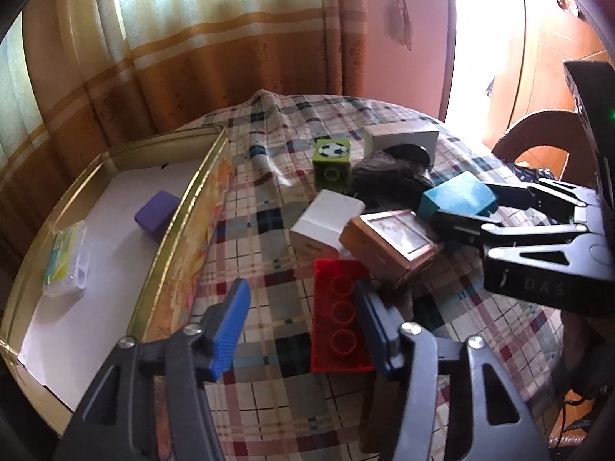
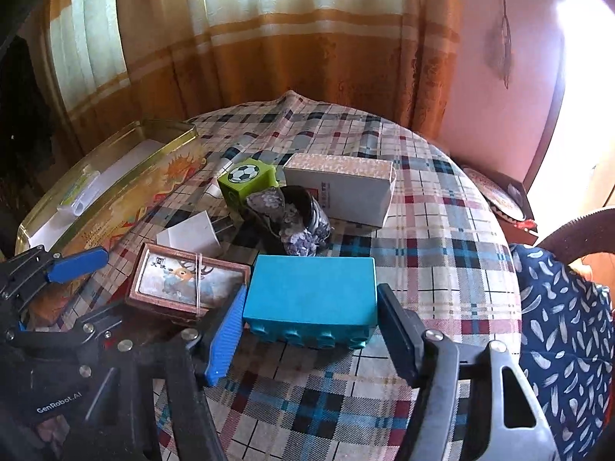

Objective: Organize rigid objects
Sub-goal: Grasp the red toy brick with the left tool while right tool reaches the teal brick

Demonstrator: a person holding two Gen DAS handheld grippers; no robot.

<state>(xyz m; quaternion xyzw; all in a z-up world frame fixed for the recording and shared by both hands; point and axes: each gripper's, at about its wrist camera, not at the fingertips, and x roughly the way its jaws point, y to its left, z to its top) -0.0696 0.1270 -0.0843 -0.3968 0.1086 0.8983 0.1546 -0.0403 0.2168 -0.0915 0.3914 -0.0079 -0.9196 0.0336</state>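
Curtained window and pink wall stand behind a round tabletop [image 1: 269, 299] under plaid cloth.

Left wrist view: left gripper [image 1: 303, 330] straddles a red brick [image 1: 340, 319] lying studs-up on the cloth. Jaws are spread — the right pad lies against the brick's edge, the left stands clear of it, so no pinch yet. An open gold tin [image 1: 180, 223] sits just beside, at left, already holding a purple cube [image 1: 157, 215] and a small clear packet [image 1: 65, 257]. Judgement: pickup stage; next move calls for closing squarely on the brick, then carrying it over the tin's wall.

Right wrist view: right gripper [image 2: 311, 330] brackets a teal brick [image 2: 311, 292]. Jaws are spread, pads near both ends, contact not evident. A framed deer picture [image 2: 188, 280] sits just beside its left end — closing must not catch it. Green football cube [image 2: 248, 182] and white box [image 2: 342, 188] wait behind, untouched.
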